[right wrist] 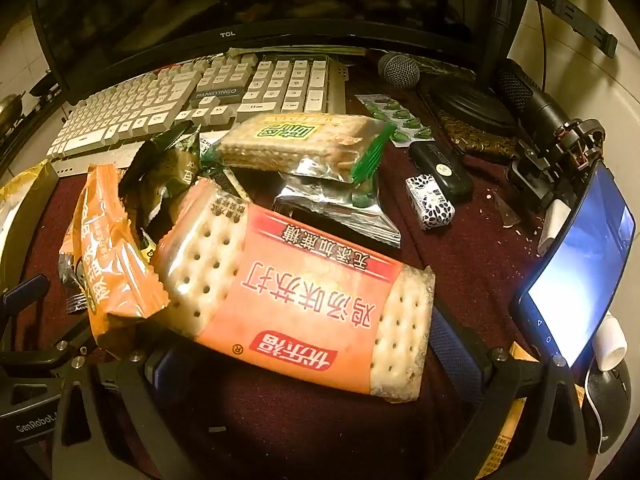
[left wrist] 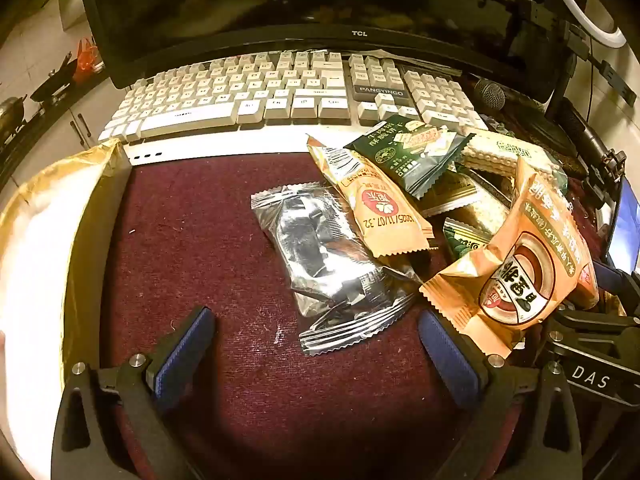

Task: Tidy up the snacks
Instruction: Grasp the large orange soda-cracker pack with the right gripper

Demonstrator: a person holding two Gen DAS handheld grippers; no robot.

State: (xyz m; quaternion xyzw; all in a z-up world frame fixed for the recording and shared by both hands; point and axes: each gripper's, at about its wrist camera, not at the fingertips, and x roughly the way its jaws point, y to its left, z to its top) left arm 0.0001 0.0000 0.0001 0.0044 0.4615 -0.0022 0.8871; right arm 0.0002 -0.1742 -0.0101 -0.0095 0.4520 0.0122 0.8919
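Note:
A heap of snack packets lies on a dark red mat. In the left wrist view a silver foil packet lies just ahead of my open, empty left gripper. Beside it are an orange packet, a dark green packet and a bigger orange packet at the right. In the right wrist view a large orange cracker pack lies between the wide-open fingers of my right gripper; the jaws do not press it. A wafer pack and an orange packet lie behind.
A gold-edged white bag stands at the left. A white keyboard and a TCL monitor are behind the heap. A microphone, a phone, a black case and a small patterned box are at the right.

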